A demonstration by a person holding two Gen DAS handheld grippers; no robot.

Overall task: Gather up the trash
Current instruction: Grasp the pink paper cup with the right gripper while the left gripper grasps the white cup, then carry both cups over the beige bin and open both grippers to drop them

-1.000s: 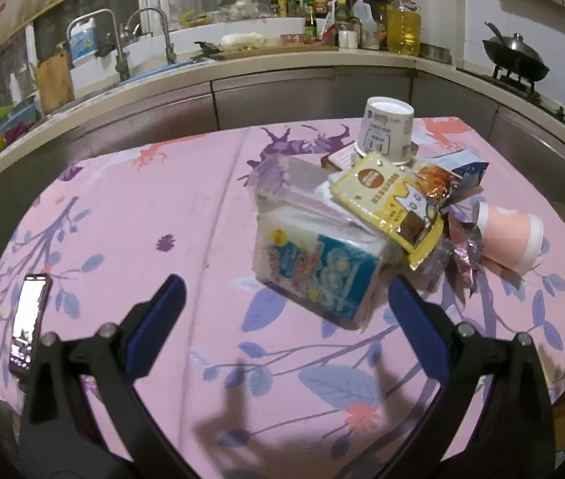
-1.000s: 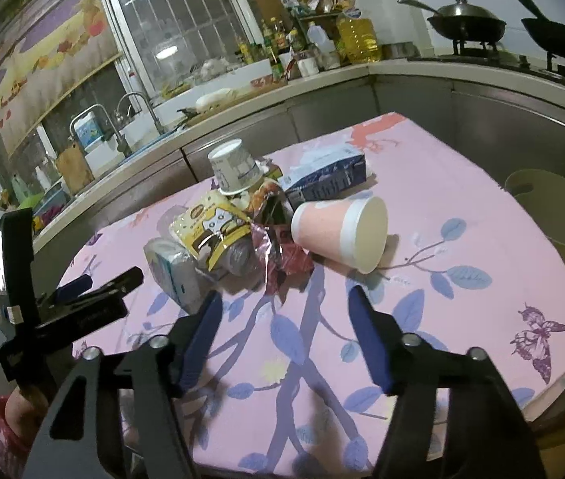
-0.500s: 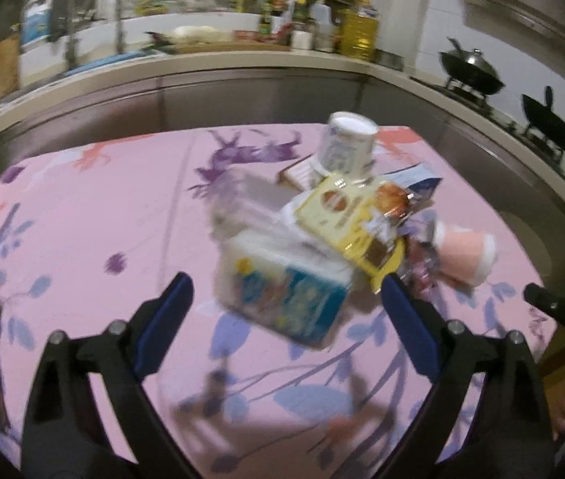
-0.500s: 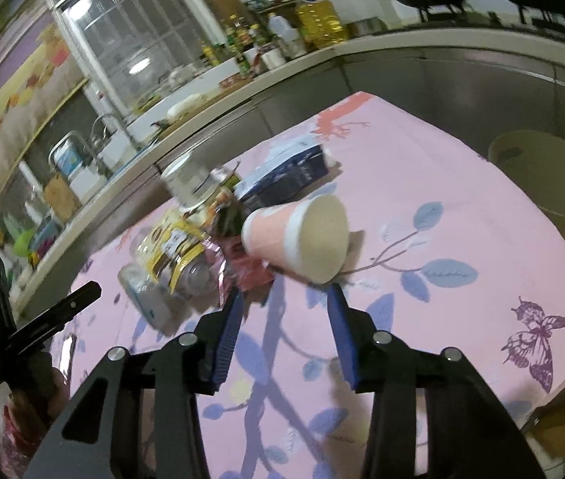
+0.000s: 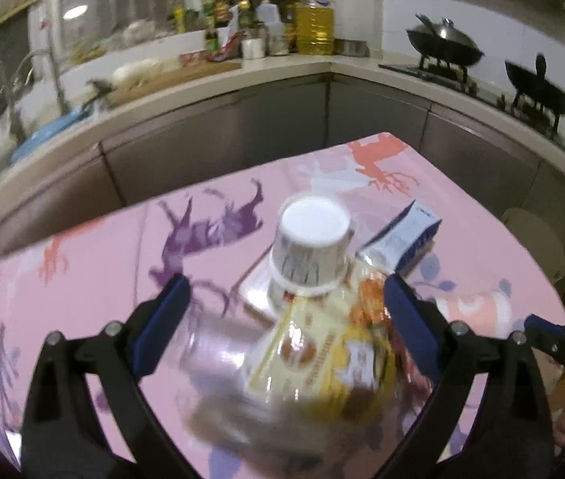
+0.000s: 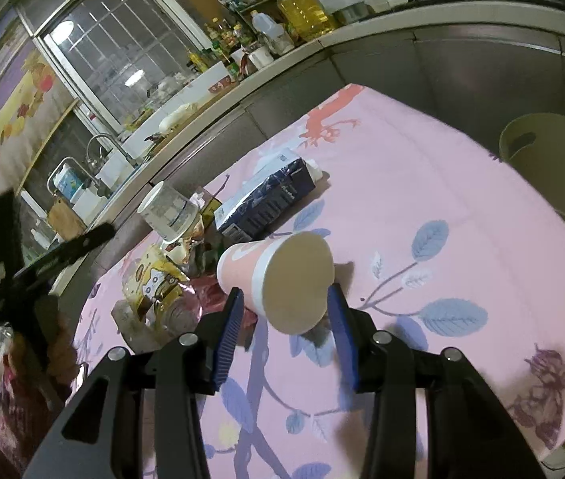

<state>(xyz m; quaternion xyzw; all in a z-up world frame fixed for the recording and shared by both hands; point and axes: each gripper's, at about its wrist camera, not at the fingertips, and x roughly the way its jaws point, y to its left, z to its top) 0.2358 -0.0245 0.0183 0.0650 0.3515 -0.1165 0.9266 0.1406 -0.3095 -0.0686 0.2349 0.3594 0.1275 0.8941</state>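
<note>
**A:** What does the left wrist view show?

**B:** The left gripper stands wide open, holding nothing. Between and just ahead of its fingers lies the heap of trash on the pink tablecloth: a yellow snack packet, blurred, over a clear plastic pack, and beyond them an upturned white cup. A blue carton lies further off to the right. The pink paper cup sits outside the right finger — not in this gripper's line.

**A:** And the right wrist view?

**B:** The right gripper has just been closing, and its jaws now stand about half open on either side of the pink paper cup. The cup lies on its side, its wide mouth turned toward the camera, its long axis running away and to the left. The pads look to be at the rim, but whether they press on it cannot be told; the cup seems to rest on the cloth.

**A:** Which hand is nearer the cup?

**B:** The right, plainly — the cup is straight ahead between its fingers. The pale bin stands beyond the table's right edge, so that hand probably has the shorter carry too. The left gripper hovers over the heap at the far left.
</note>
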